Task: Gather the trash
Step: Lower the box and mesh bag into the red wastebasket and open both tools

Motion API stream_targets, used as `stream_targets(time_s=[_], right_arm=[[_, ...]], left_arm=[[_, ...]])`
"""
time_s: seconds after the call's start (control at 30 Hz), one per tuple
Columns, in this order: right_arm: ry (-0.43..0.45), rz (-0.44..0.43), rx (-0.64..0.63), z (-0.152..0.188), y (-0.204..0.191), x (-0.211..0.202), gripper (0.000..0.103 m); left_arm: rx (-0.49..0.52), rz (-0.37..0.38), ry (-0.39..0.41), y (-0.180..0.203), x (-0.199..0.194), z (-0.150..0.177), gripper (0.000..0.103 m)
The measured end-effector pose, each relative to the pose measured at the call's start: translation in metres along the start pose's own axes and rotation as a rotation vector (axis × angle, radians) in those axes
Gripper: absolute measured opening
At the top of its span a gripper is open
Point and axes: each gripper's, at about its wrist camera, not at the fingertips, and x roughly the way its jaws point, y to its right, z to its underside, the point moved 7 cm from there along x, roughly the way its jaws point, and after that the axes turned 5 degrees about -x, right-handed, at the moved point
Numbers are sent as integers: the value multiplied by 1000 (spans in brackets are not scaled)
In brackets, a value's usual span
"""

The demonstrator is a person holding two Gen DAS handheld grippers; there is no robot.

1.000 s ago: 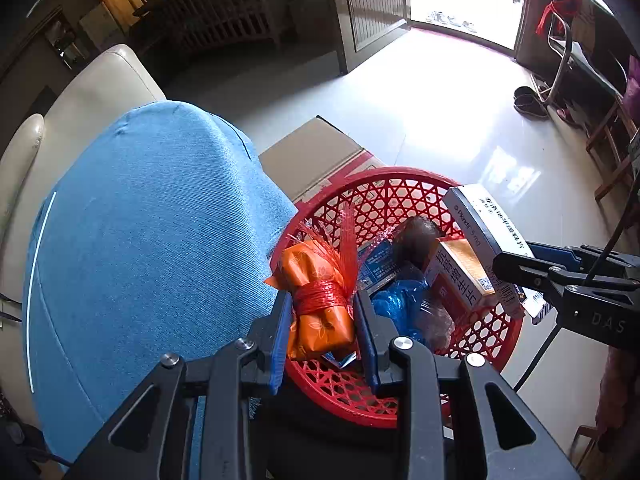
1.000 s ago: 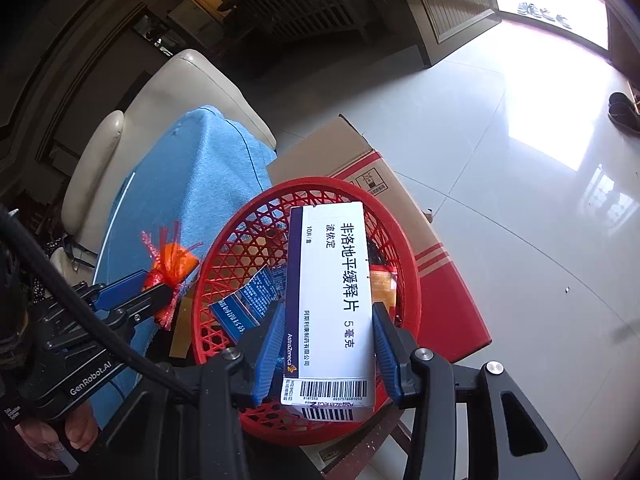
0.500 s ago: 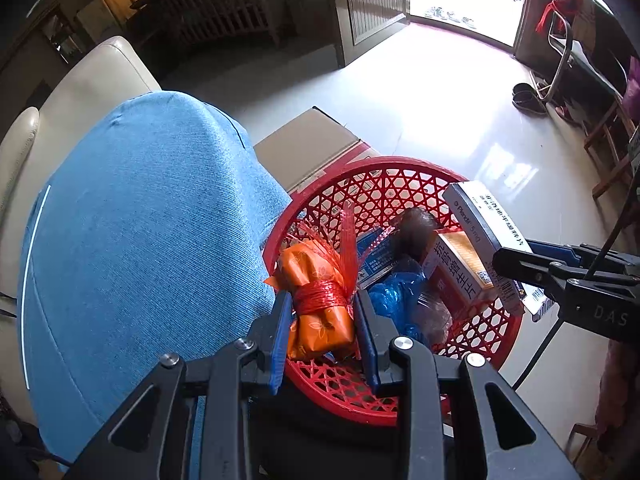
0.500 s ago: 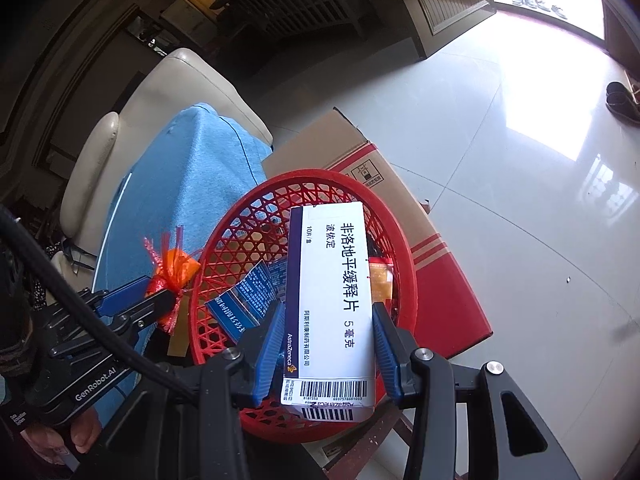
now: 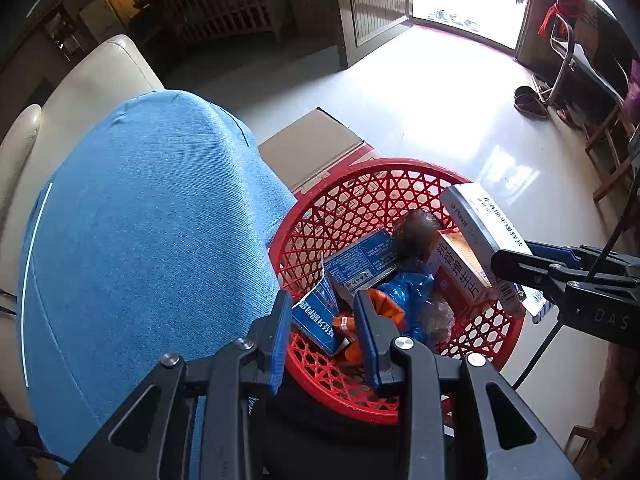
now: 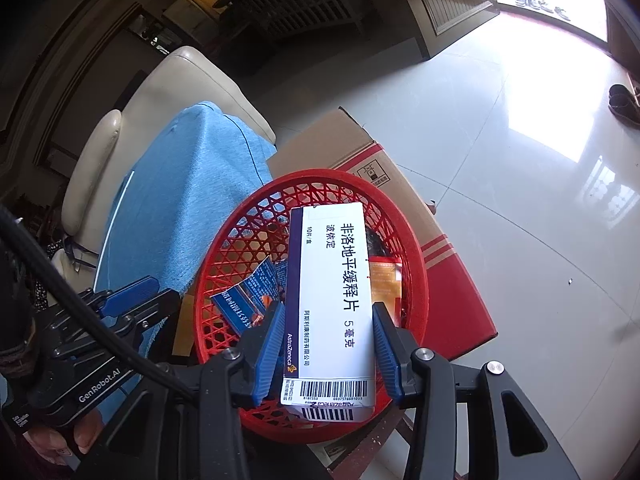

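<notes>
The orange bundle (image 5: 362,322) that had been pinched between the left gripper's pads a second earlier had gone from them; it lay in the red basket (image 5: 404,168), low among the other rubbish and partly hidden behind the right-hand pad. The left gripper (image 5: 322,338) hung over the basket's near rim with its jaws narrowly parted and nothing between the pads but the view down onto a blue box (image 5: 316,316) and a crumpled blue bag (image 5: 408,288). The right gripper (image 6: 326,350) had not shifted: it pinched a long white medicine box (image 6: 332,300) by its barcode end, the box slanting out over the basket's mouth.

The basket sat against a blue cloth (image 5: 152,240) draped over a cream sofa (image 5: 108,68), with a cardboard carton (image 6: 400,208) behind it on the pale floor. Inside also lay an orange-and-white box (image 5: 460,268) and a dark round lump (image 5: 416,226) that I could not identify.

The step in hand looked to be the dropping-in: the left side's piece was delivered, the right side's was not yet let go. The next move probably called for the right jaws to spread while the white box was above the basket's middle, since its far end reached toward the back rim and it might tip over the edge. The left gripper would then be free to fetch more rubbish; none was visible outside the basket.
</notes>
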Motion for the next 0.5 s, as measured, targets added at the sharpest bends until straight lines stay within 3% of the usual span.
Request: stream_targets(time_s=[0.5], right_arm=[[-9, -14, -11, 0, -13, 4, 48]], left_arm=[[-26, -20, 5, -17, -7, 4, 37]])
